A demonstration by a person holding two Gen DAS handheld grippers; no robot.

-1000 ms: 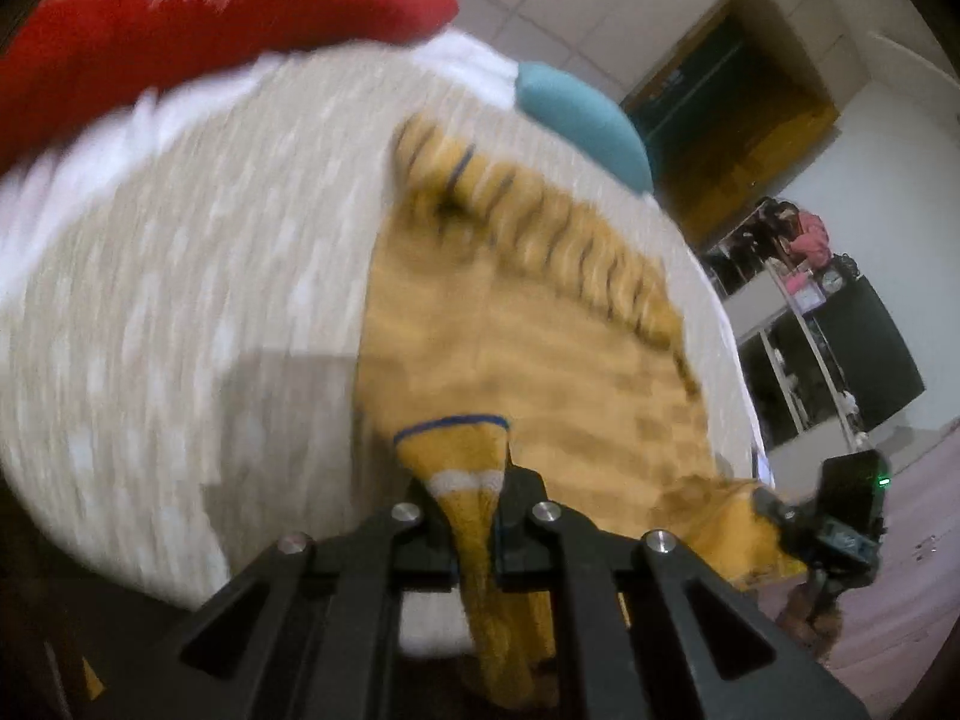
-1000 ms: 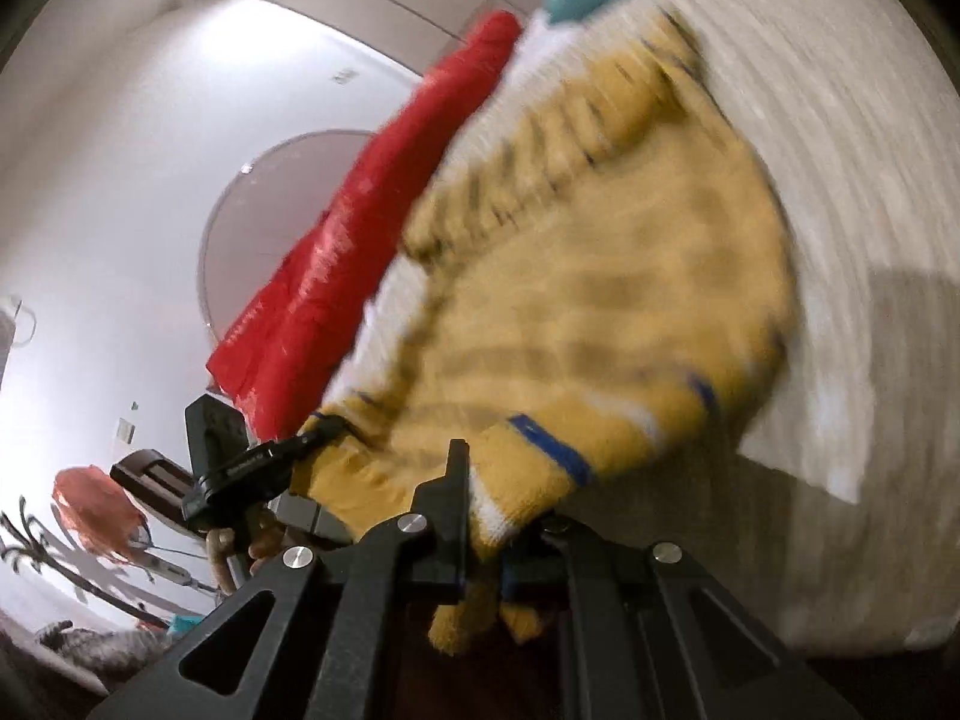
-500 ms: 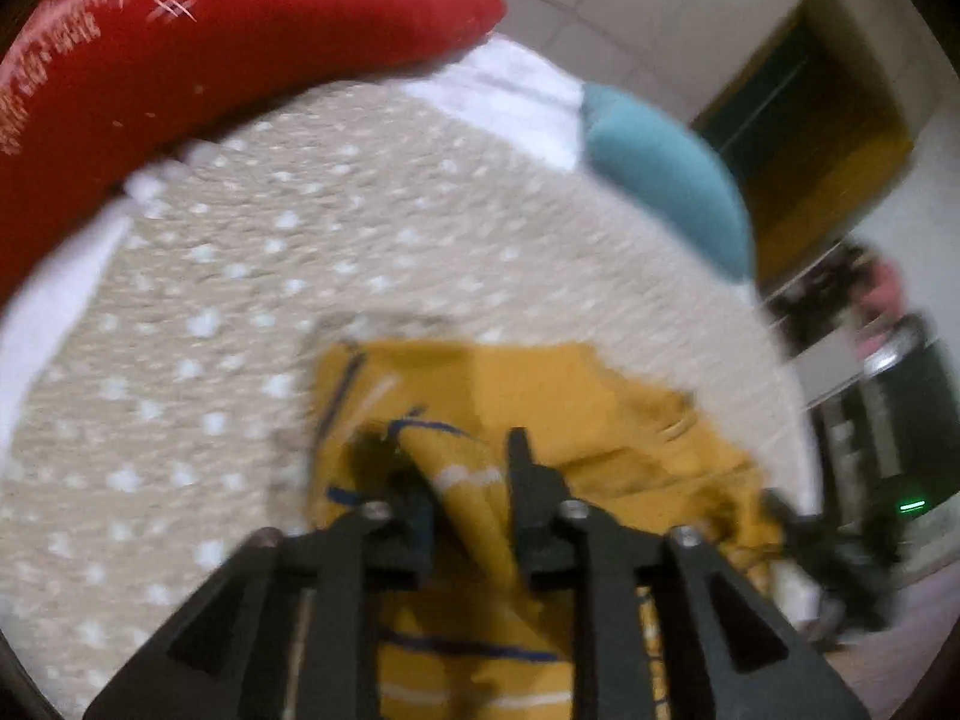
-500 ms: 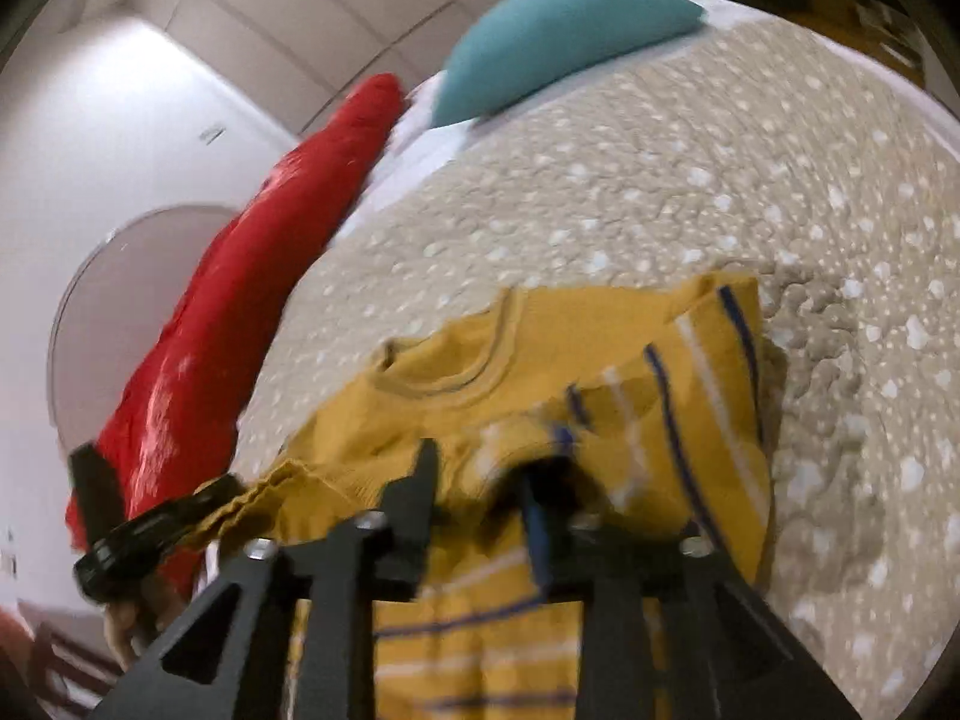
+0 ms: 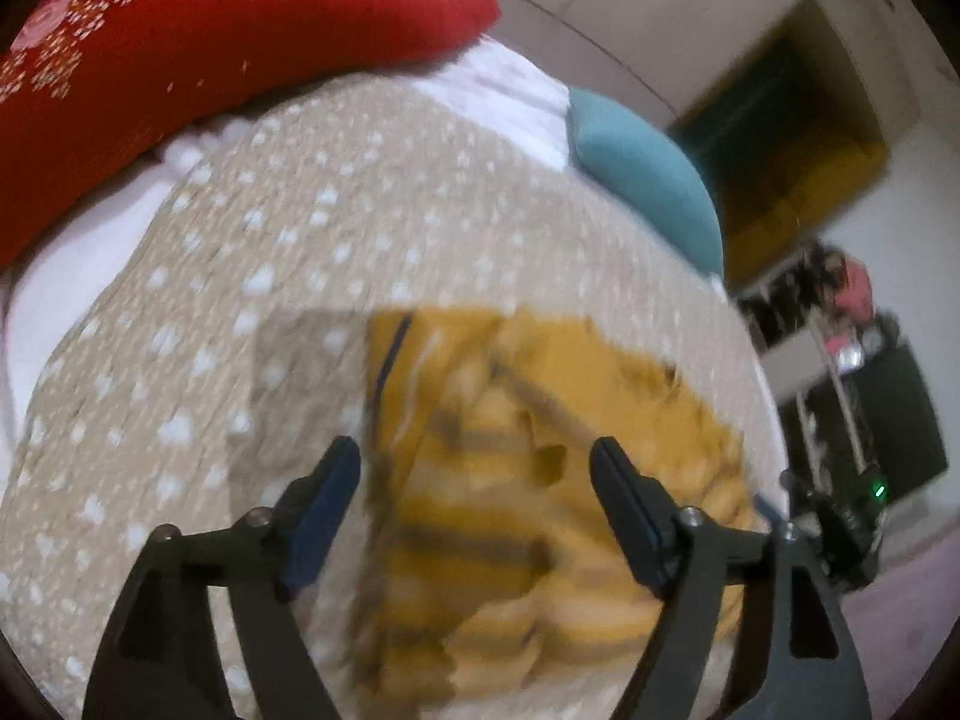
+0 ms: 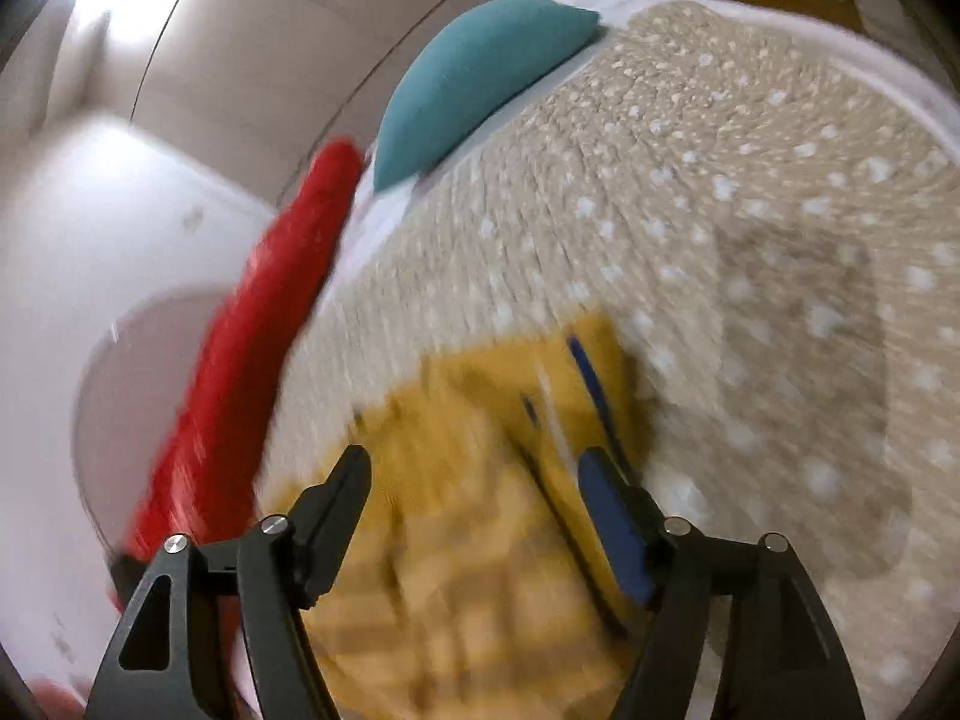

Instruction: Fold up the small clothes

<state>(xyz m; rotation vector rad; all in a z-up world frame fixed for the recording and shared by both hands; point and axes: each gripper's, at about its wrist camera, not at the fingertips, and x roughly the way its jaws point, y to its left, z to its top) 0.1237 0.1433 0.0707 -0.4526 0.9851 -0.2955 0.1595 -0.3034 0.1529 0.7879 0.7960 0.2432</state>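
A small mustard-yellow garment with blue and white stripes (image 5: pixel 510 480) lies bunched on a beige dotted bedspread (image 5: pixel 240 300). My left gripper (image 5: pixel 477 480) is open, its fingers wide apart above the garment and holding nothing. In the right wrist view the same garment (image 6: pixel 480 510) lies under my right gripper (image 6: pixel 474 486), which is also open and empty. Both views are blurred by motion. The right gripper shows at the right edge of the left wrist view (image 5: pixel 840 528).
A red pillow (image 5: pixel 180 60) and a teal cushion (image 5: pixel 648 180) lie at the far end of the bed; both show in the right wrist view, the red pillow (image 6: pixel 252 372) and the teal cushion (image 6: pixel 474 84). A dark shelf unit (image 5: pixel 870 420) stands beyond the bed at right.
Both grippers held the garment's edge in the air, brought it down onto the bed, then opened and let go. The garment now lies loose below them.
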